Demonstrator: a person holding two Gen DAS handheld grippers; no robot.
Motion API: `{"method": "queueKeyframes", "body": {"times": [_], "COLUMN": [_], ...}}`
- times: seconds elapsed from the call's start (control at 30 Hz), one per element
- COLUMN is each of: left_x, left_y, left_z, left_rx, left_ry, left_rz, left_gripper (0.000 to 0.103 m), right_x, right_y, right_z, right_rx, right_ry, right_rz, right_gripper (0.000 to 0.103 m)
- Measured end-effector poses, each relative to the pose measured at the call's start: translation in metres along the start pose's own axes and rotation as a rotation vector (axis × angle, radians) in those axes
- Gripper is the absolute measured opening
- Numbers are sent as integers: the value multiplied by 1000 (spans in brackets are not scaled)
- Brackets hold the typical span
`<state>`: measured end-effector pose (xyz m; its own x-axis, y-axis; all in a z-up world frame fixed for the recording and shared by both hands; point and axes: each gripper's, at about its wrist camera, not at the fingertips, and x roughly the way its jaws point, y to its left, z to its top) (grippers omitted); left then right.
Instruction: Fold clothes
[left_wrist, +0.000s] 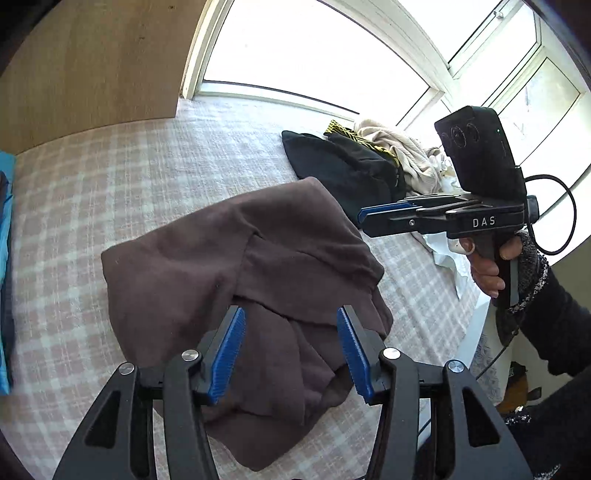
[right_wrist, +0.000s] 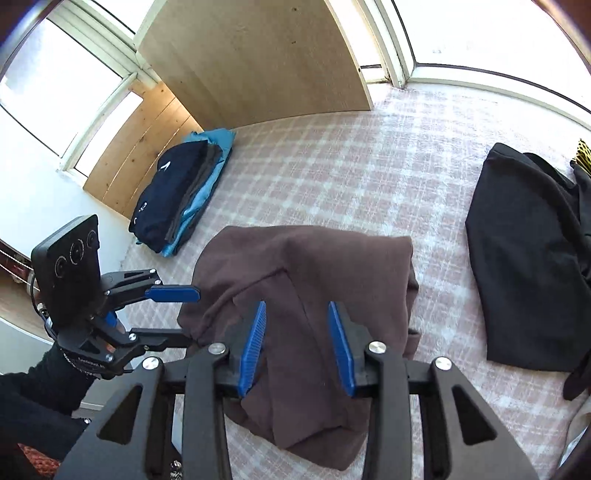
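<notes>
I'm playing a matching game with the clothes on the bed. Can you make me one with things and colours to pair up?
Things:
1. Garment between the hand-held grippers
2. Top of the folded stack
3. Bedspread
4. Gripper pads

Colours:
A. bright blue
B. brown
C. pink and white check
D. navy

Pairs: 1-B, 2-D, 3-C, 4-A

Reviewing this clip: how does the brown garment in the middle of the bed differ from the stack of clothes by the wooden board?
The brown garment is a single piece, loosely folded with uneven layers; the stack holds several pieces, squared and neat. The brown garment lies under both open grippers, left gripper and right gripper; the stack sits apart at the bed's edge. Both rest on the checked bedcover.
</notes>
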<state>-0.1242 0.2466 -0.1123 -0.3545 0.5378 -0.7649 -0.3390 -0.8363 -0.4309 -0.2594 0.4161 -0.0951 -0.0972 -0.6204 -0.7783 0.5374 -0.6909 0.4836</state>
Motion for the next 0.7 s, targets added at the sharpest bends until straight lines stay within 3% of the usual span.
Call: {"method": "queueKeyframes", "body": {"times": [0.07,0.1,0.13,0.23,0.27,0.3,0.37,0.4,0.43,0.53,0.63,0.7], "left_x": [24,44,56,56,51,41,14,1,-12,-37,-33,-22], "left_y": [9,14,13,-12,-15,-13,-2,7,19,58,94,103], "left_z": [1,-3,-9,-25,-26,-23,-18,-17,-16,-19,-31,-37], "left_rx": [-33,-50,-29,146,153,109,0,-59,-120,-317,-478,-524], "left_ry": [57,123,151,135,139,133,86,55,23,-31,-6,20], "left_rz": [-13,-6,10,102,102,63,13,-2,-11,-24,24,35], "left_gripper": [49,49,47,51,51,51,51,51,52,57,58,58], "right_x": [34,51,63,48,34,19,-7,-14,-18,-9,5,13], "right_y": [-23,-38,-53,-67,-67,-67,-66,-66,-66,-71,-77,-81], "right_z": [17,24,25,27,26,24,13,5,-4,-24,-42,-52], "right_rx": [91,136,170,226,233,236,237,234,229,236,249,261], "right_ry": [30,56,81,86,55,18,-41,-52,-55,-9,51,83], "right_rz": [-1,-16,-32,29,31,27,6,-10,-30,-45,-49,-43], "right_gripper": [35,31,11,13,14,19,38,52,57,57,58,58]}}
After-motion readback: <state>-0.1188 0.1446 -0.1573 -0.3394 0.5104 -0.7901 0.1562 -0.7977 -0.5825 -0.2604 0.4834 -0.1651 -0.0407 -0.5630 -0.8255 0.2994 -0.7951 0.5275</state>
